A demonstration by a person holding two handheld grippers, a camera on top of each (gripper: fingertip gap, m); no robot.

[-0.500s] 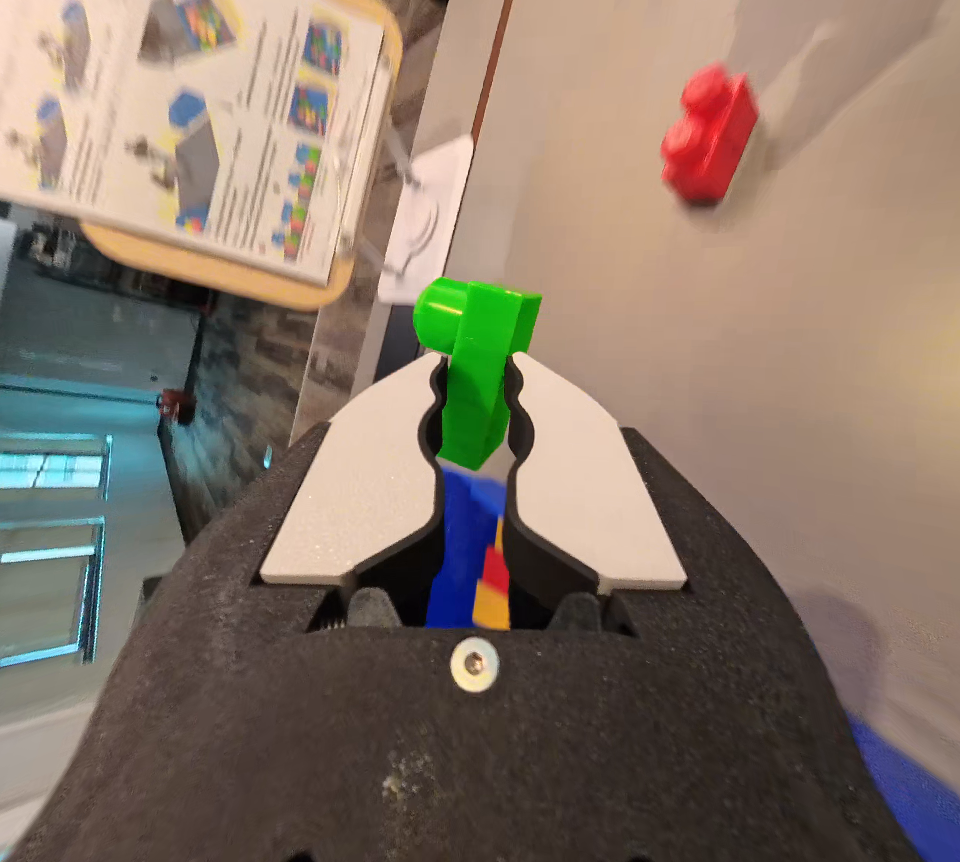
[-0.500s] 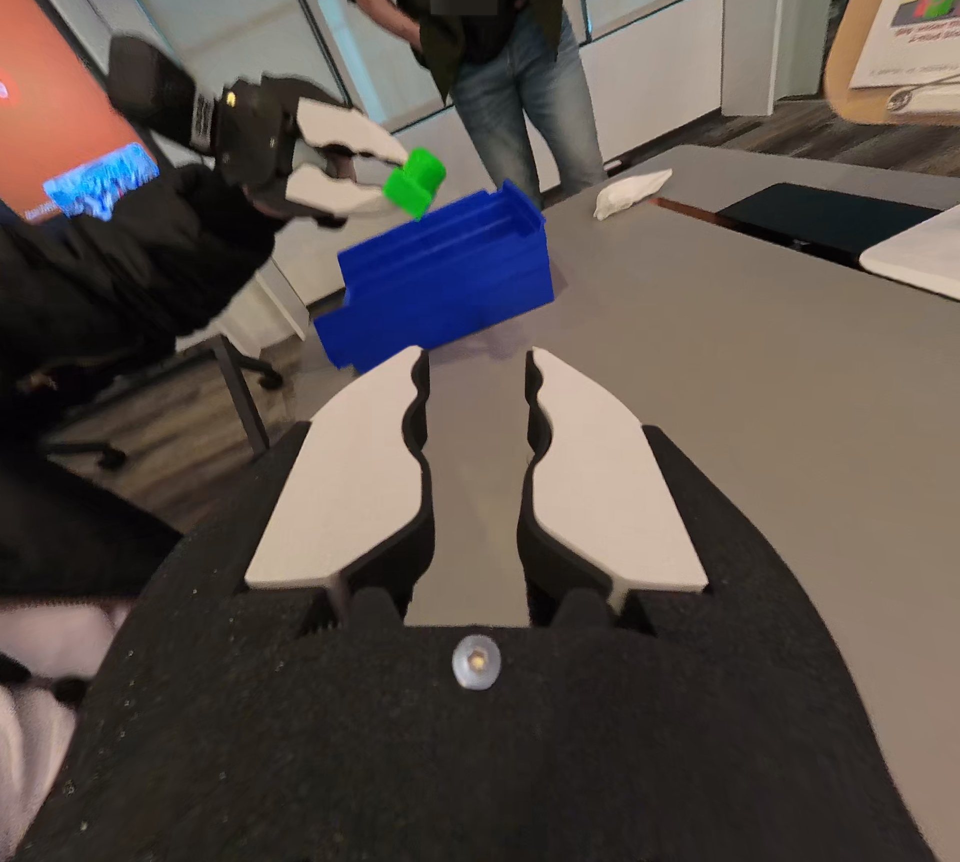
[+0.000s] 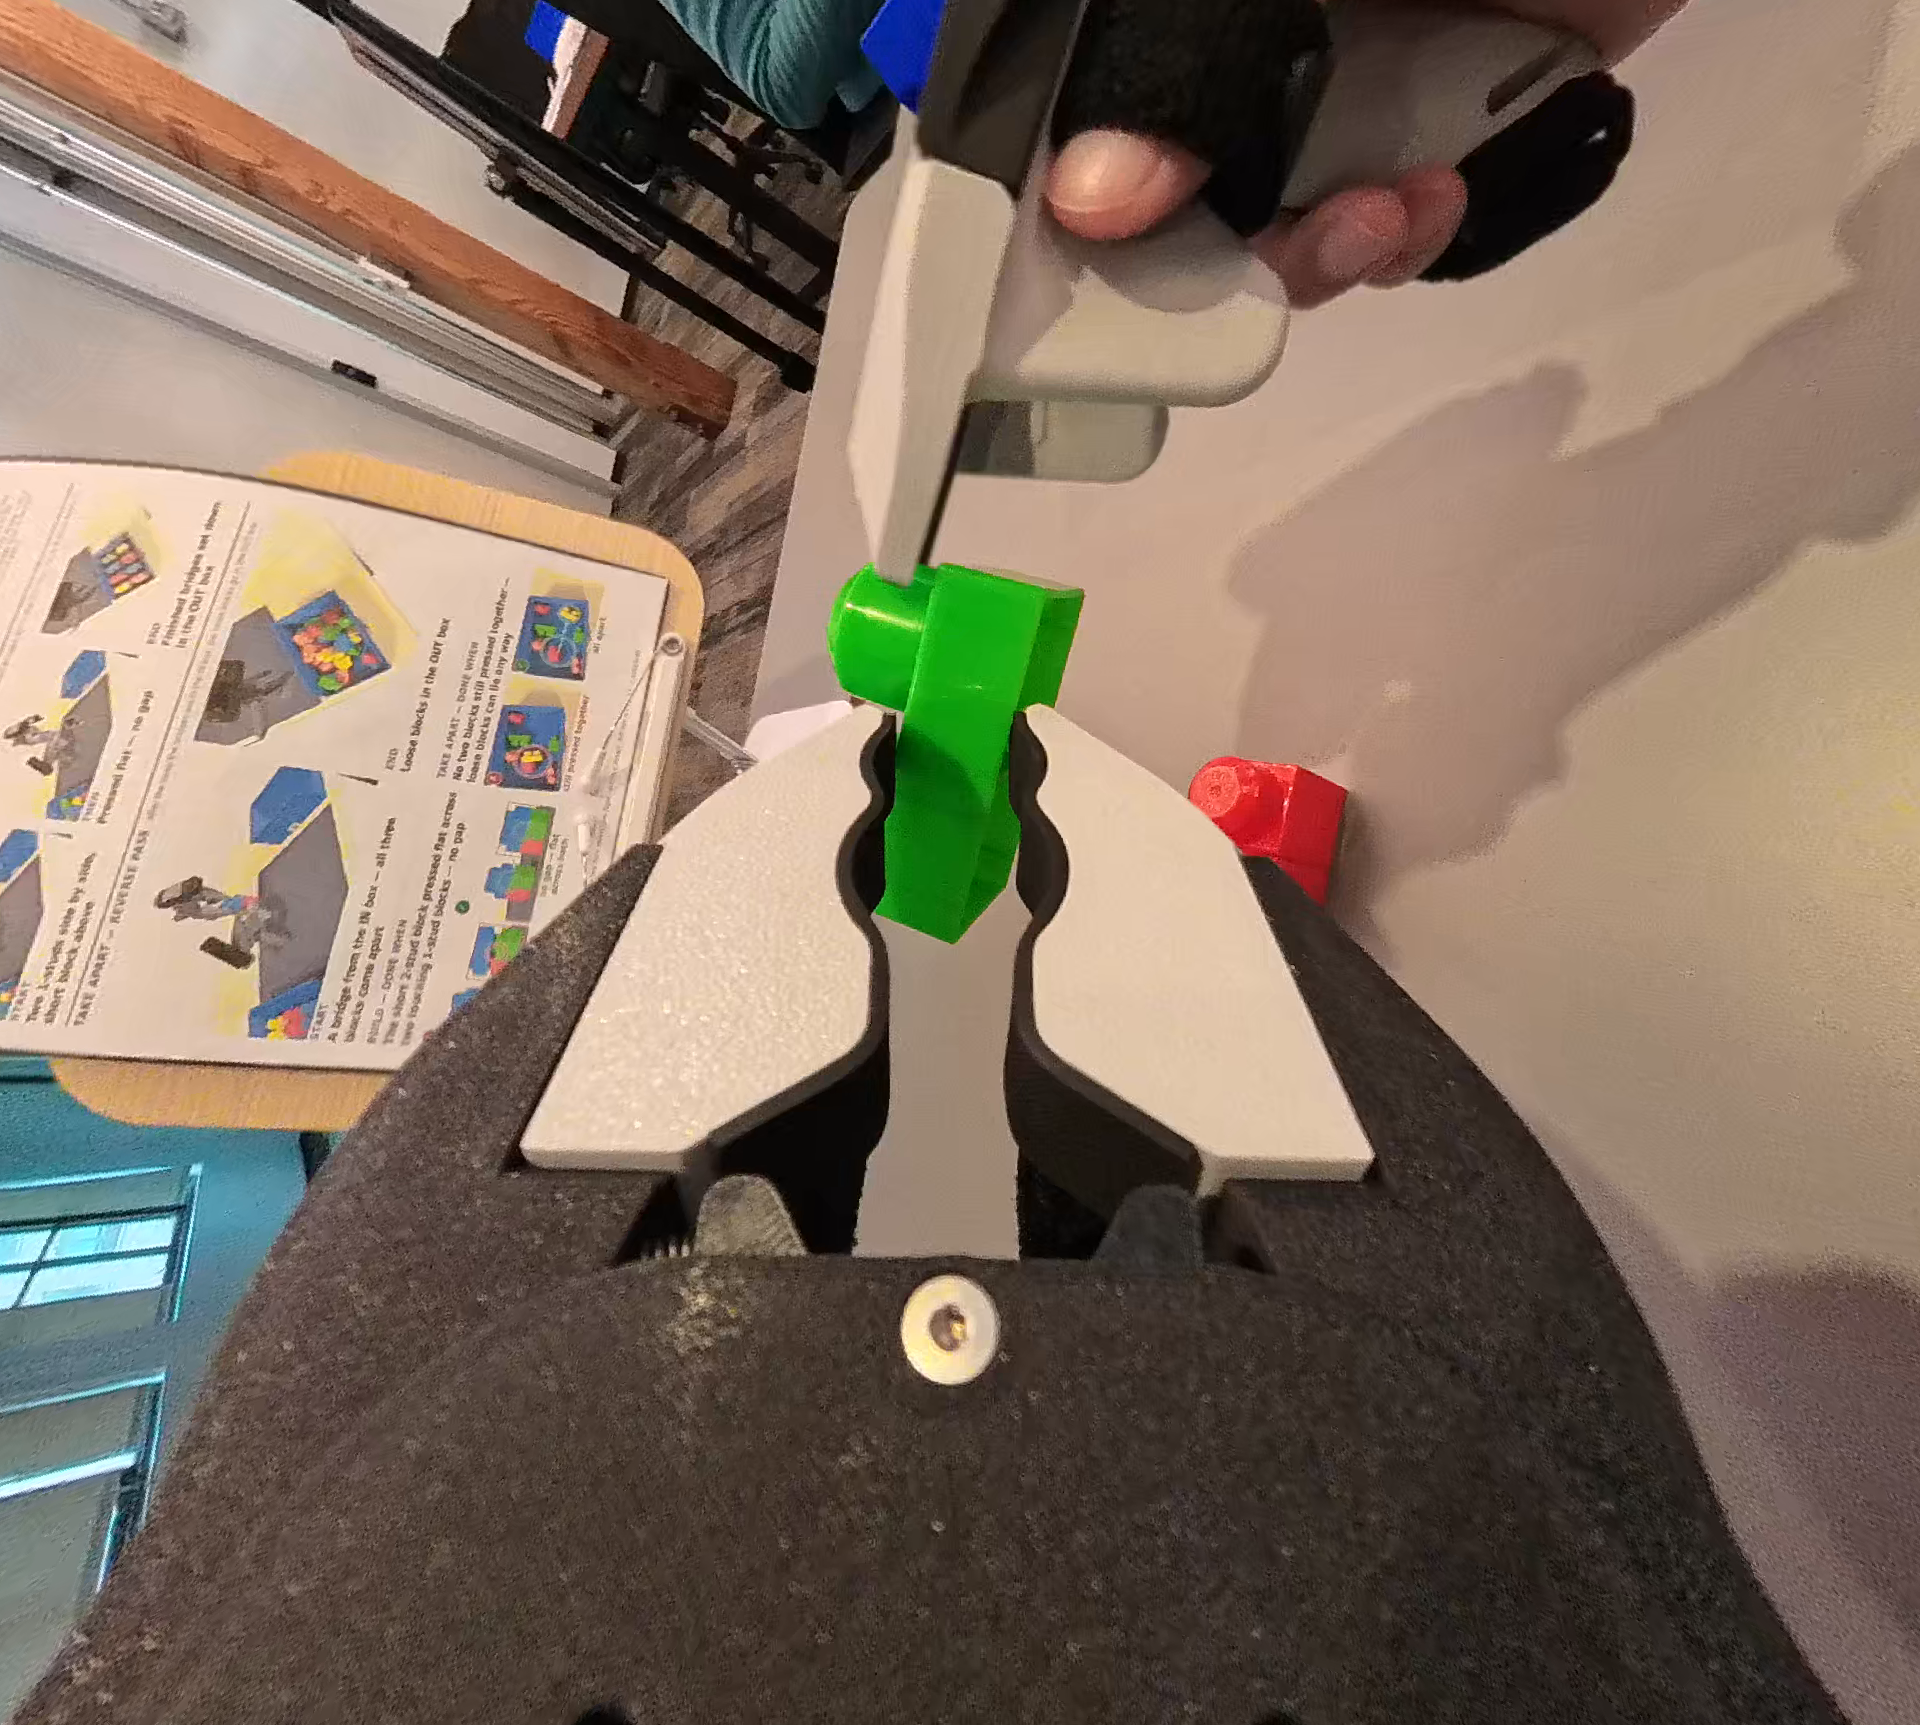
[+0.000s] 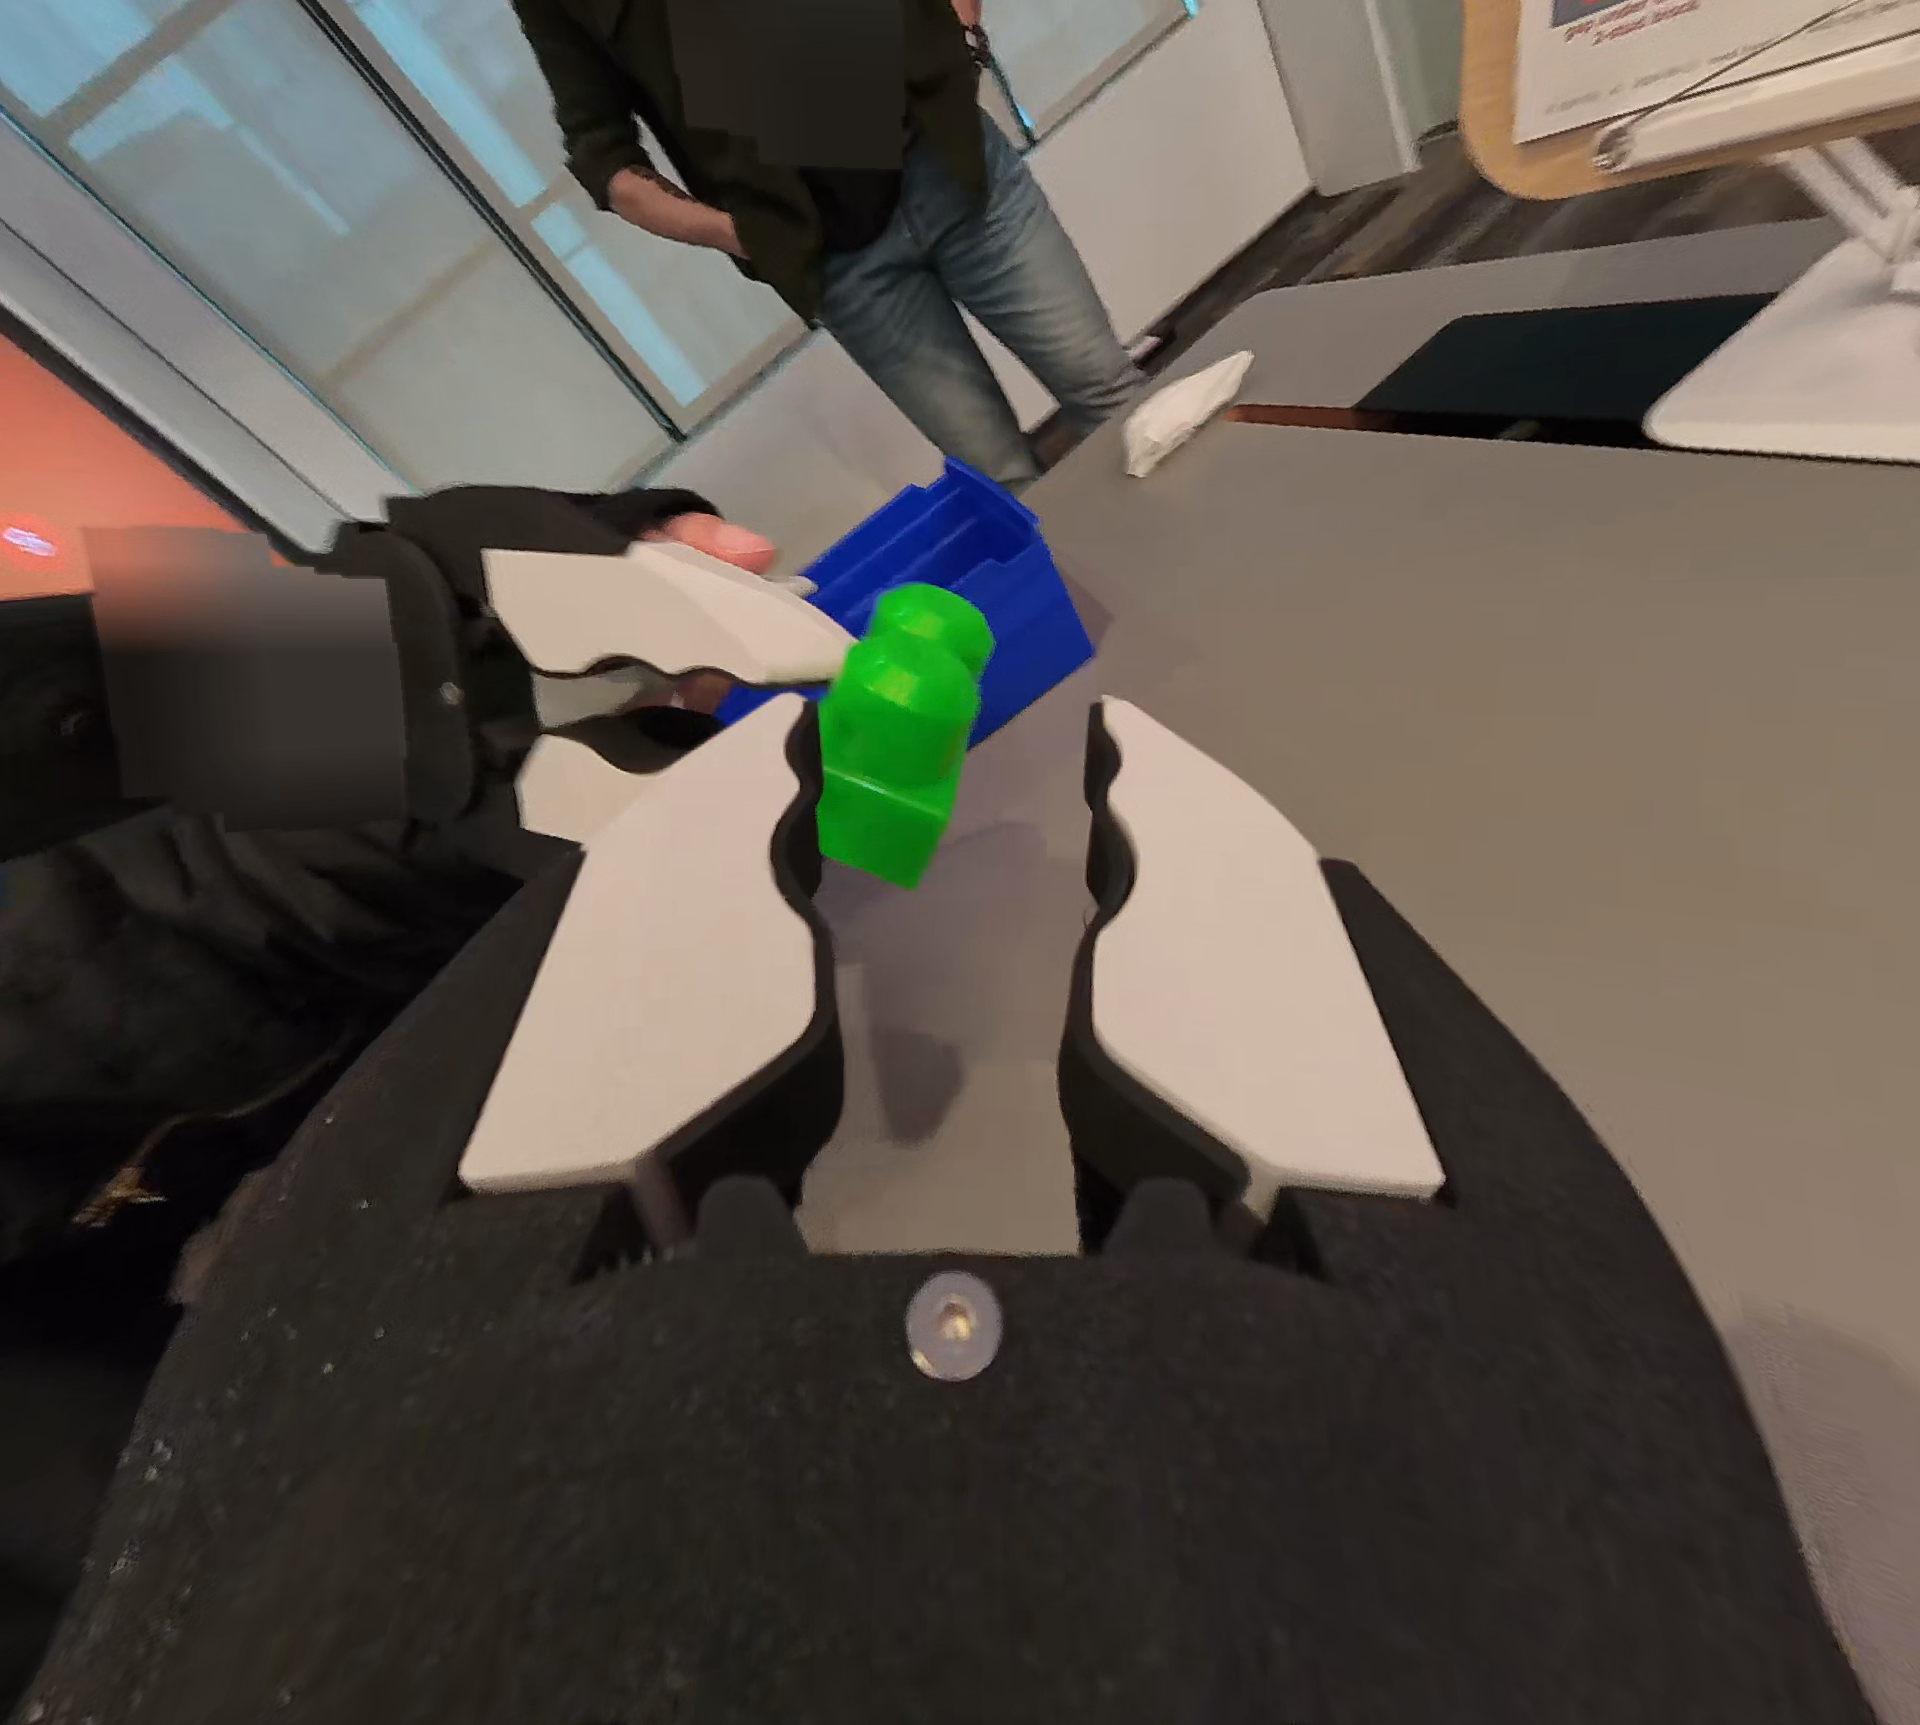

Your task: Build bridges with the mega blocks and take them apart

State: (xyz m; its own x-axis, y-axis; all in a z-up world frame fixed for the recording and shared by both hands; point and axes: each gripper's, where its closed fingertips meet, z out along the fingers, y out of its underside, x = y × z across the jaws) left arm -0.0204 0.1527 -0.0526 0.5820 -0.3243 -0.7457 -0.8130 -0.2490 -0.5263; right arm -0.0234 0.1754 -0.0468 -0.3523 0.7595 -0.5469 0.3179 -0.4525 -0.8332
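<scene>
Right hand-held gripper [image 4: 945,730] now at green block [image 3: 951,740], left hand-held gripper [image 3: 951,740] clamping

Red block [image 3: 1280,818] half hidden behind left gripper finger; blue bin [image 4: 971,595] partly behind green block [image 4: 899,745]

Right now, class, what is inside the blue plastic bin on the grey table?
From the right wrist view, the blue plastic bin shows only bare ribbed inner walls. The green two-stud block, held by the left gripper, covers its near end and floor, so any contents stay hidden.
</scene>
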